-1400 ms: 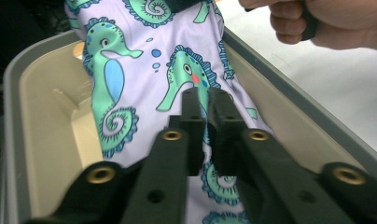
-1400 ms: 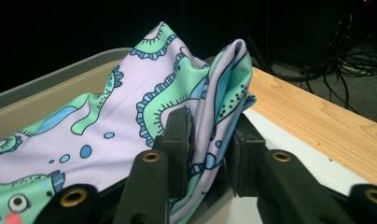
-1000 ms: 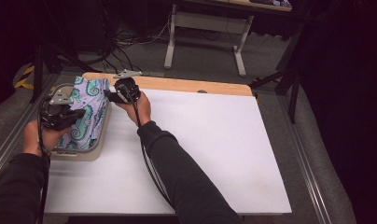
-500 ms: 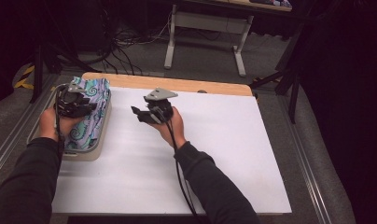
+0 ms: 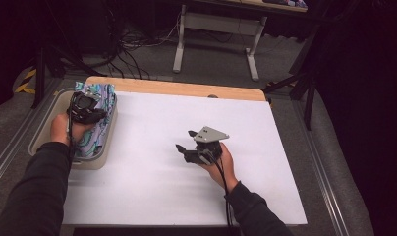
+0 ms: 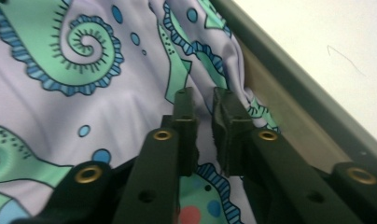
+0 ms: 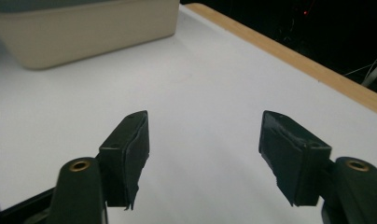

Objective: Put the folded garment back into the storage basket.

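Swung away from the tub, the right gripper (image 5: 186, 142) has crossed from the upper left corner of the table (image 5: 152, 196) to the middle of its white top, where it hangs over bare surface well apart from the cloth. Its jaws stand wide apart with nothing between them, having just been opening further; the right gripper view looks past both black pads (image 7: 130, 144) to the white top, the beige tub (image 7: 84, 28) farther off and the wooden edge (image 7: 317, 70) of the table.

At the table's left edge, the left gripper (image 5: 91, 104) has shifted toward the far end of the tub (image 5: 96, 160) and points down into it. Its jaws are nearly together, having just been closing after a brief opening, and a narrow gap remains between the pads. In the left gripper view (image 6: 204, 105) the tips press into a ridge of the cloth (image 6: 60, 102); whether a fold is truly pinched between them cannot be told.

The cloth (image 5: 100, 132) lies inside the tub, a pale lilac fabric printed with green and blue curls and blue dots, loosely rumpled, with one fold riding up against the tub's inner wall (image 6: 280, 116) on the side nearest the white top.
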Demonstrator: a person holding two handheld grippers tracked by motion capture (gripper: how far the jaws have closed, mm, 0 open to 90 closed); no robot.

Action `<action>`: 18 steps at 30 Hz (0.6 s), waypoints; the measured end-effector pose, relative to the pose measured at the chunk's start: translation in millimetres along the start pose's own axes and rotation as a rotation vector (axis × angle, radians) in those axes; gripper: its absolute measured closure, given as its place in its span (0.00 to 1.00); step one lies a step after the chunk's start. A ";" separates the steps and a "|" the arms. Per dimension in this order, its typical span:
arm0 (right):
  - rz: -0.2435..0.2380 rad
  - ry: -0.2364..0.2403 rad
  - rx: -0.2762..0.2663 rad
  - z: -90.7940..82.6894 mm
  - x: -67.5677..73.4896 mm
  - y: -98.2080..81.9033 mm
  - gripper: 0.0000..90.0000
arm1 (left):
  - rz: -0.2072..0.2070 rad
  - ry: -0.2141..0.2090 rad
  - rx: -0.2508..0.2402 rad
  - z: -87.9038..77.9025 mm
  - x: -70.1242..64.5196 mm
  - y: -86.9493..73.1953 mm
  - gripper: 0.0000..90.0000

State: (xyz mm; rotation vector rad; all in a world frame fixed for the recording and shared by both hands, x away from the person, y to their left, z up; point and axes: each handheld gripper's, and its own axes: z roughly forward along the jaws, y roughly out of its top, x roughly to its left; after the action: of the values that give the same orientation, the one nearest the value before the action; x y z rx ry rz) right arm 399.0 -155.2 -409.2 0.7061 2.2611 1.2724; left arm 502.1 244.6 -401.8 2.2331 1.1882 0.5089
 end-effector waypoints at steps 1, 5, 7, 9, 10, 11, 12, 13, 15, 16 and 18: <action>0.000 0.000 0.000 0.0 0.0 0.0 0.38 | 0.000 0.000 0.000 0.0 0.0 0.0 0.91; -0.024 -0.003 0.011 -25.4 3.0 -23.9 0.38 | -0.004 -0.029 0.046 10.3 -3.0 -4.3 0.97; -0.024 -0.006 0.012 -27.8 3.5 -26.7 0.38 | -0.005 -0.046 0.053 10.5 -3.3 -5.2 0.98; -0.040 -0.015 0.028 -35.9 3.5 -35.4 0.37 | -0.004 -0.036 0.051 8.8 -4.1 -5.4 0.98; -0.039 -0.022 0.031 -39.0 3.0 -38.5 0.37 | 0.006 -0.018 0.032 5.9 -3.3 -5.1 0.96; -0.039 -0.022 0.031 -39.0 3.0 -38.5 0.37 | 0.000 -0.008 0.024 2.6 -3.7 -5.3 0.96; -0.028 -0.017 0.029 -41.2 2.2 -40.5 0.37 | -0.010 0.018 0.007 -2.4 -3.7 -5.3 0.91; -0.027 -0.028 0.032 -46.1 0.9 -43.4 0.36 | -0.019 0.019 -0.013 -10.0 -3.1 -6.3 0.85; -0.024 -0.031 0.029 -48.0 0.5 -44.3 0.36 | -0.023 0.034 -0.041 -16.8 -2.9 -7.3 0.83; -0.021 -0.038 0.029 -53.6 0.0 -46.9 0.36 | -0.034 0.065 -0.064 -28.1 -3.5 -8.6 0.72; -0.032 -0.053 0.035 -57.4 0.7 -49.2 0.36 | -0.037 0.067 -0.078 -31.7 -3.5 -9.7 0.69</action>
State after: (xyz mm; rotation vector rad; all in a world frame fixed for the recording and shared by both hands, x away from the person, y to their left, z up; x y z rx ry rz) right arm 353.3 -213.3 -424.9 0.7047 2.2477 1.1883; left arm 476.3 255.3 -383.5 2.1394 1.2202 0.6086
